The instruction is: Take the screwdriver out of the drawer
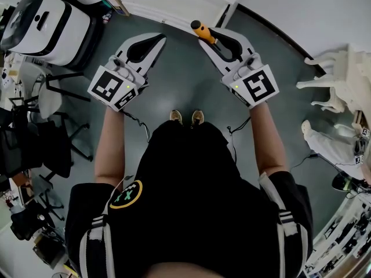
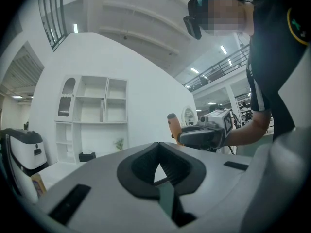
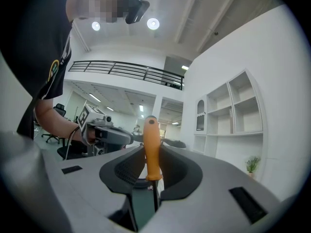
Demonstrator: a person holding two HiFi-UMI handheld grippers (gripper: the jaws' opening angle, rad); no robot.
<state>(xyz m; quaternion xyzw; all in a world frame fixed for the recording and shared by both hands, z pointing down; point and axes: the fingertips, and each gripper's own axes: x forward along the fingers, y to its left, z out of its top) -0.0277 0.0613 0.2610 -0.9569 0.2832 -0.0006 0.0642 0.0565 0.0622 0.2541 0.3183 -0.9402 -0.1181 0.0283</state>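
Note:
The screwdriver [image 1: 202, 31] has an orange handle and a thin dark shaft. My right gripper [image 1: 207, 37] is shut on it, held level at chest height over the grey floor. In the right gripper view the screwdriver [image 3: 150, 148] stands upright between the jaws, handle up, shaft pinched low in my right gripper [image 3: 152, 154]. My left gripper [image 1: 156, 40] is level beside it, a short way to the left, with its tips together and nothing in them. In the left gripper view my left gripper [image 2: 157, 144] is shut, and the orange handle [image 2: 172, 125] shows beyond it. No drawer is in view.
A white machine [image 1: 47, 21] stands at the upper left, with dark chairs [image 1: 51, 100] below it. White furniture [image 1: 343, 73] is at the right and a white wall base [image 1: 174, 2] ahead. A white shelf unit [image 2: 92, 111] stands by the wall. The person's shoes [image 1: 186, 117] are on the floor.

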